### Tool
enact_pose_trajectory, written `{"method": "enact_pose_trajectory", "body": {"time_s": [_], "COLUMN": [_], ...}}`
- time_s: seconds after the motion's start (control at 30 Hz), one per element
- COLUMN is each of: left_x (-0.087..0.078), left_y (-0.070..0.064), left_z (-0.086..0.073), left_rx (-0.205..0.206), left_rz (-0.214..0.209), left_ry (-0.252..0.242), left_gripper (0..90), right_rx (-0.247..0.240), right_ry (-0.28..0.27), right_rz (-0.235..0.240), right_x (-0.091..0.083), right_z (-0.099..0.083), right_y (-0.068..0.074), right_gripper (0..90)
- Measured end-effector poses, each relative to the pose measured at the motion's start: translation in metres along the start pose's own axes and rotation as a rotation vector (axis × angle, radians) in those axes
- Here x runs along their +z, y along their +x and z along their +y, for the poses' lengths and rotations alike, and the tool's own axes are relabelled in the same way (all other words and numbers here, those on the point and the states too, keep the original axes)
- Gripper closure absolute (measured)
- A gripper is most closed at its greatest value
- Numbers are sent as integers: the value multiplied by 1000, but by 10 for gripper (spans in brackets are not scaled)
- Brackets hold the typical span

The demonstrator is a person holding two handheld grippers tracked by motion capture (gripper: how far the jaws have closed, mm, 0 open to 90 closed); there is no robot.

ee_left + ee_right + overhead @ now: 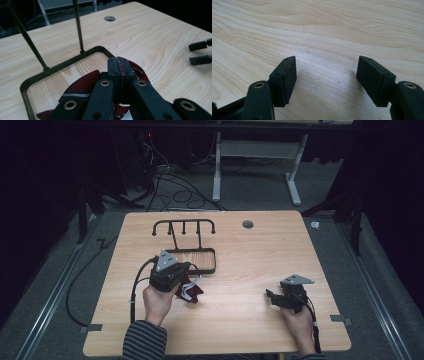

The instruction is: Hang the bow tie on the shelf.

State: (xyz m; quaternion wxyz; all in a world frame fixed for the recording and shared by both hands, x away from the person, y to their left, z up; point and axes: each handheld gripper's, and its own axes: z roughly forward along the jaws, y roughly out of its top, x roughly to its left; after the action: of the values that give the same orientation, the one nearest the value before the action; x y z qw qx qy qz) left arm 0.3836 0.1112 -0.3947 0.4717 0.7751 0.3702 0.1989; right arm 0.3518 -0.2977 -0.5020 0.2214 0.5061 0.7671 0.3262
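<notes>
Nearest the person, the right gripper (274, 298) is held low over bare table (240, 270) near the near right corner. Its jaws are seen spread wide in the right gripper view, with nothing between them but wood grain. It is judged to be parked in reserve, well apart from the work.

The left gripper (119, 71) is held toward the middle left of the table. Its jaws are pressed together on a thin fold of dark red fabric, a line of red being visible at the seam between the pads. The item held is a red striped tie (82, 86), gathered loosely beneath the gripper, with pale stripes across it. In the high view the tie (192, 290) is seen just beside the near right corner of the black wire rack (197, 254), partly over the table surface. Whether it is resting on the table or lifted clear cannot be told. The pinch on a single fold is judged to be a carrying hold, suited to lifting the tie toward the rack's hooked top bar (184, 223), which stands on two upright rods (78, 26) at the far side of the rack's base frame.

Beyond the rack, a round cable hole (247, 224) is noted near the table's far edge.

A pale tag is partly visible on the tie; no writing can be read on it or elsewhere.
</notes>
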Motion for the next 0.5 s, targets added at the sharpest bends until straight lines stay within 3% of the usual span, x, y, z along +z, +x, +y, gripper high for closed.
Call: {"method": "enact_pose_trajectory", "body": {"time_s": [0.5], "left_x": [-9], "left_y": [12], "left_z": [19], "left_rx": [-28], "left_rz": [48], "left_ry": [-40], "left_gripper": [900], "right_rx": [3], "right_ry": [0], "right_rz": [1], "right_x": [0], "right_z": [0], "right_y": [0], "right_gripper": [339]}}
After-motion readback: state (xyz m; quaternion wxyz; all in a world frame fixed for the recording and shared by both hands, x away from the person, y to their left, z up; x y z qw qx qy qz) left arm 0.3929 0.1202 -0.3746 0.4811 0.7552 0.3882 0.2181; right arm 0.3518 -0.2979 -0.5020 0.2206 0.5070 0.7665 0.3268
